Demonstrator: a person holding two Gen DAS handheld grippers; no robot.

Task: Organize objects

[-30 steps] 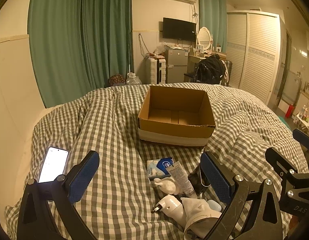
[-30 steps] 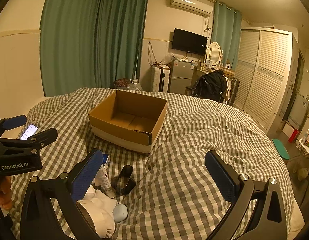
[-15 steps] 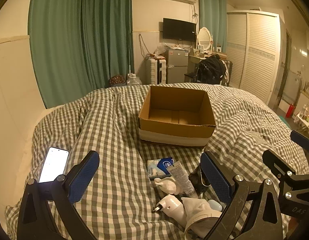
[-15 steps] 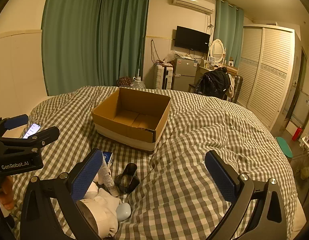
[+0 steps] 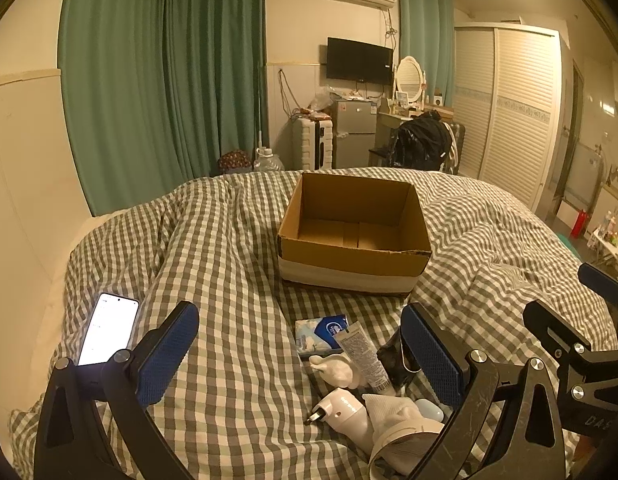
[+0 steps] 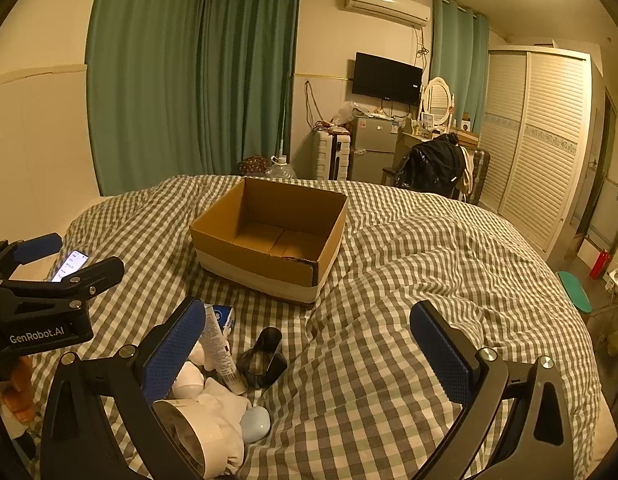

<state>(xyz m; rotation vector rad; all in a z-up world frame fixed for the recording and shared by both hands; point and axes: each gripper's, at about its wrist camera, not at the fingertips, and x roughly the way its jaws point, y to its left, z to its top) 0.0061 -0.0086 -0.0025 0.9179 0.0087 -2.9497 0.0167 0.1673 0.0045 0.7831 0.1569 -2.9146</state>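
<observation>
An open, empty cardboard box (image 5: 355,236) (image 6: 269,244) stands mid-bed on the checked duvet. In front of it lies a pile of small items: a blue tissue pack (image 5: 321,334), a white tube (image 5: 361,356) (image 6: 220,350), a white figurine (image 5: 337,370), a white plug adapter (image 5: 341,414), a black clip-like object (image 6: 263,358), a pale blue case (image 6: 256,424) and a white cloth roll (image 6: 205,432). My left gripper (image 5: 305,354) is open above the pile. My right gripper (image 6: 309,354) is open and empty, just right of the pile.
A lit phone (image 5: 108,328) lies on the bed at the left. Green curtains (image 5: 165,80), a small fridge (image 5: 355,132), a chair with a black jacket (image 5: 423,144) and a white wardrobe (image 5: 517,120) stand beyond the bed.
Both grippers have eased slightly back and up; the box and pile sit a little lower in view. Nothing was taken hold of.
</observation>
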